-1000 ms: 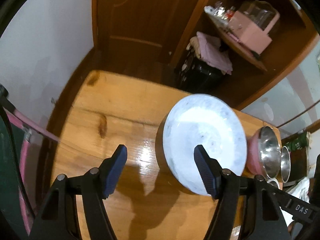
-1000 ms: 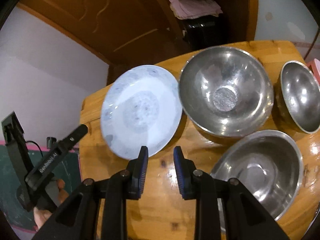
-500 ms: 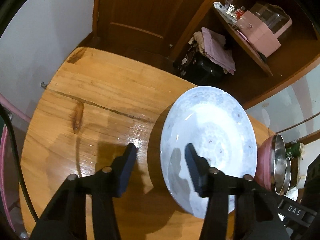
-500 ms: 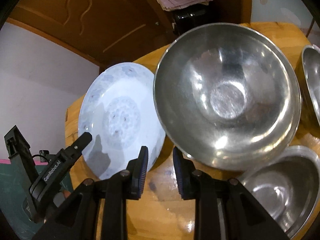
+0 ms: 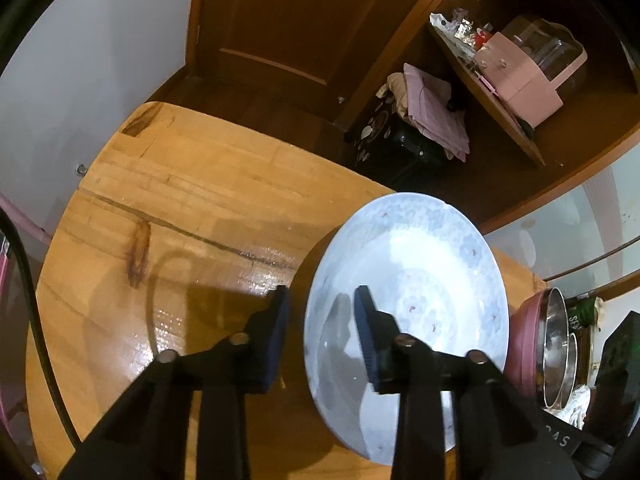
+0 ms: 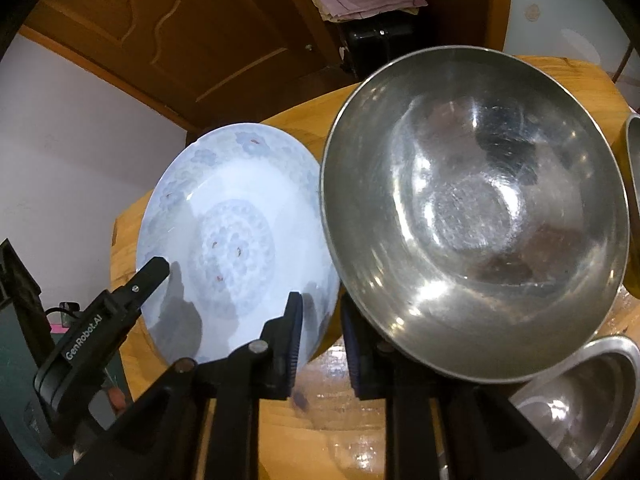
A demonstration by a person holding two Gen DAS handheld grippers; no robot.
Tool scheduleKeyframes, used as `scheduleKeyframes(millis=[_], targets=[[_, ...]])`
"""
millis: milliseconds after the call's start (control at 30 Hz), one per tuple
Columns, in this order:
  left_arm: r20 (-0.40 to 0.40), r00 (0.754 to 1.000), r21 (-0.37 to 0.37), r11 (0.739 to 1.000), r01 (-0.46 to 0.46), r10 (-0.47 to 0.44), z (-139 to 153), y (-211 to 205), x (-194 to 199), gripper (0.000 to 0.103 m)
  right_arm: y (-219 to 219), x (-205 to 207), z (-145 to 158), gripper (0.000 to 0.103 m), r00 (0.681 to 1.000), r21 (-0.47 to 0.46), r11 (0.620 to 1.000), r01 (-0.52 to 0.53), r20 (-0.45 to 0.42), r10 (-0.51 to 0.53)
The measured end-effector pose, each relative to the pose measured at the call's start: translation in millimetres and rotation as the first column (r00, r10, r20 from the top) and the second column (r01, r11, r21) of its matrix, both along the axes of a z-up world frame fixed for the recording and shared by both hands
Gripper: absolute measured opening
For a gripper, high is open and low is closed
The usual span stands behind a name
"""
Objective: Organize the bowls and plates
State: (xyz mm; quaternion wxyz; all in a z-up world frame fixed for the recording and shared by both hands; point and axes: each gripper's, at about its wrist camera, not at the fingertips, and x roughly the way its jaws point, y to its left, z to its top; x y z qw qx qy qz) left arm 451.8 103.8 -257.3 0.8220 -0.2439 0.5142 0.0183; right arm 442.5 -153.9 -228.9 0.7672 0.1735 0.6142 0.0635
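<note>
The left gripper [image 5: 322, 312] stands over the near left rim of the plate [image 5: 424, 264], one finger inside the plate and the other outside it. Its jaws have just been closing, with the plate rim between them, but a gap remains and the pads do not press on the rim. The plate is pale blue-white with a flower pattern and lies on the wooden table [image 5: 192, 208], near the middle of its width, close to the far edge.

The right gripper [image 6: 320, 324] has also just been narrowing. Its right finger is under the near left rim of the large steel bowl [image 6: 472, 208], its left finger over the plate's near right rim. Whether the pads grip anything I cannot tell. The large steel bowl is just beside the plate on the right. A second steel bowl [image 6: 580, 396] is at the near right corner, and a third bowl [image 6: 634, 168] shows at the right edge.
</note>
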Motion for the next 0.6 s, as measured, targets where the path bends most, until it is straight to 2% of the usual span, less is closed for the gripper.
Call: scheduleKeyframes(millis=[133, 167, 333, 600], targets=[[-0.002, 1.000, 0.005, 1.000, -0.003, 0.003, -1.2, -0.8, 2.3, 0.012, -2.3, 3.6, -2.3, 0.014, 1.000, 0.002, 1.000, -0.004, 0.013, 0.004], [0.000, 1.000, 0.011, 1.000, -0.006, 0.006, -1.8, -0.9, 2.4, 0.011, -2.8, 3.0, -2.3, 0.011, 1.000, 0.003, 1.000, -0.005, 0.019, 0.005], [0.017, 1.000, 0.010, 1.000, -0.004, 0.003, -0.5, -2.7, 2.0, 0.009, -3.7, -1.4, -0.6, 0.011, 0.998, -0.022, 0.999, -0.029, 0.048, 0.030], [-0.003, 1.000, -0.017, 1.000, 0.021, -0.021, 4.1, 5.5, -14.5, 0.007, 1.1, -11.9, 6.5, 0.010, 0.994, -0.017, 0.997, -0.081, 0.066, 0.082]])
